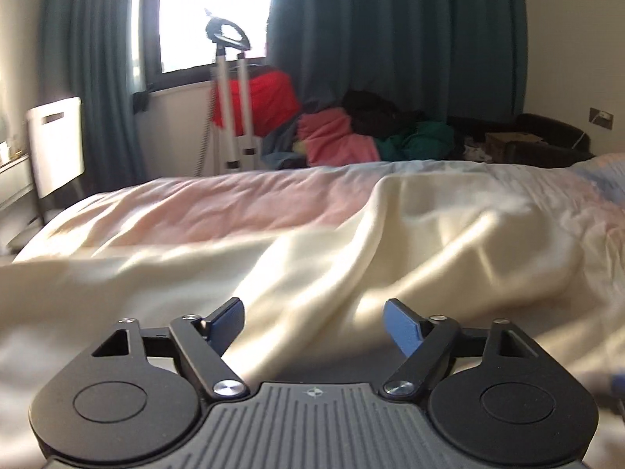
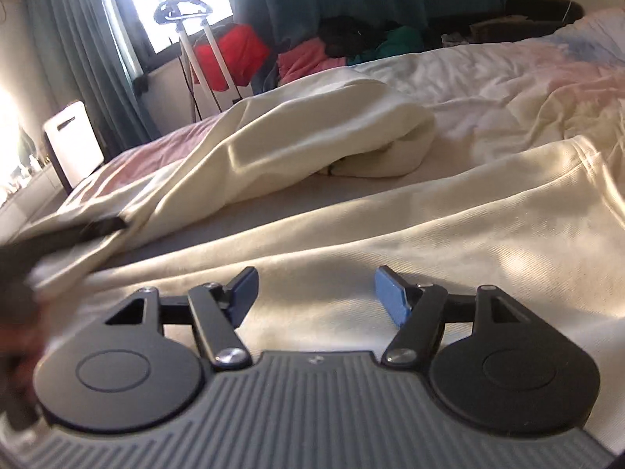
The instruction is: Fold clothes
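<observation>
A cream garment [image 1: 390,242] lies rumpled across the bed; it also shows in the right wrist view [image 2: 449,226], with one part bunched up behind [image 2: 312,136]. My left gripper [image 1: 312,314] is open and empty, low over the cream cloth, its blue pads [image 1: 402,324] apart. My right gripper [image 2: 315,287] is open and empty just above a flat stretch of the same cloth. The blurred left gripper [image 2: 58,234] shows at the left edge of the right wrist view, against the cloth's edge.
The bed's pink and white sheet [image 1: 234,203] lies under the garment. Beyond the bed are a pile of clothes [image 1: 351,133], a white steamer stand [image 1: 234,109], teal curtains [image 1: 390,31] and a white heater [image 1: 56,144].
</observation>
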Demonstrator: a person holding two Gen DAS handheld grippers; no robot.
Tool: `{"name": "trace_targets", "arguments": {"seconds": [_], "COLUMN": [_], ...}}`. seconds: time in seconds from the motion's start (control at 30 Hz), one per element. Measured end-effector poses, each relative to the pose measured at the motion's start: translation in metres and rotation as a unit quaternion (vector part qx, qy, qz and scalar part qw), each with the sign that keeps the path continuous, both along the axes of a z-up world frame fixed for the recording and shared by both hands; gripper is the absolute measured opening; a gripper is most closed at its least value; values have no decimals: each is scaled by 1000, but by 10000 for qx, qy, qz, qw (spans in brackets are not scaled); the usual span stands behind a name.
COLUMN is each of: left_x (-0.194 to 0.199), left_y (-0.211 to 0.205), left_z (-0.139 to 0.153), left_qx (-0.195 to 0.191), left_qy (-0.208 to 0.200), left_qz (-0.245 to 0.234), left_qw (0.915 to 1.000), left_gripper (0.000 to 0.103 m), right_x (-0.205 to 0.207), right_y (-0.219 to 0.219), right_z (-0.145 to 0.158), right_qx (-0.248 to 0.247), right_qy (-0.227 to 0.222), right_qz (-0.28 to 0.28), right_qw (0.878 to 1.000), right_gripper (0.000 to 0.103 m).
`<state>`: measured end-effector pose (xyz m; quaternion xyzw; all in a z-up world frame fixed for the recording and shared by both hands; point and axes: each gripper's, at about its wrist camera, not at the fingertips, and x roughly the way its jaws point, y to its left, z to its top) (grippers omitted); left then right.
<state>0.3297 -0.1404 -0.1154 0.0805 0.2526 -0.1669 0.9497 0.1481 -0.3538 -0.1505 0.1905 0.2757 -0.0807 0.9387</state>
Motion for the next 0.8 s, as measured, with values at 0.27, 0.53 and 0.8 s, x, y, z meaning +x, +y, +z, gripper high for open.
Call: {"name": "trace_targets", "arguments": {"seconds": [0.27, 0.53, 0.8], "left_x": [90, 0, -151], "left_y": [-64, -44, 22], "left_z": [-19, 28, 26], "left_qx": [384, 891, 804], "left_qy": [637, -260, -560], "left_qz": [-52, -703, -885], "left_qw": [9972, 9932, 9912], "left_gripper": [23, 3, 3], "right_x": [7, 9, 0], "right_y": [-16, -16, -14], "right_z": [-10, -11, -7], "right_qx": [145, 86, -111], "right_qy": [-60, -100, -226], "right_qz": [-133, -202, -450], "right_qw": [9998, 9997, 9987], "right_gripper": [68, 68, 68]}}
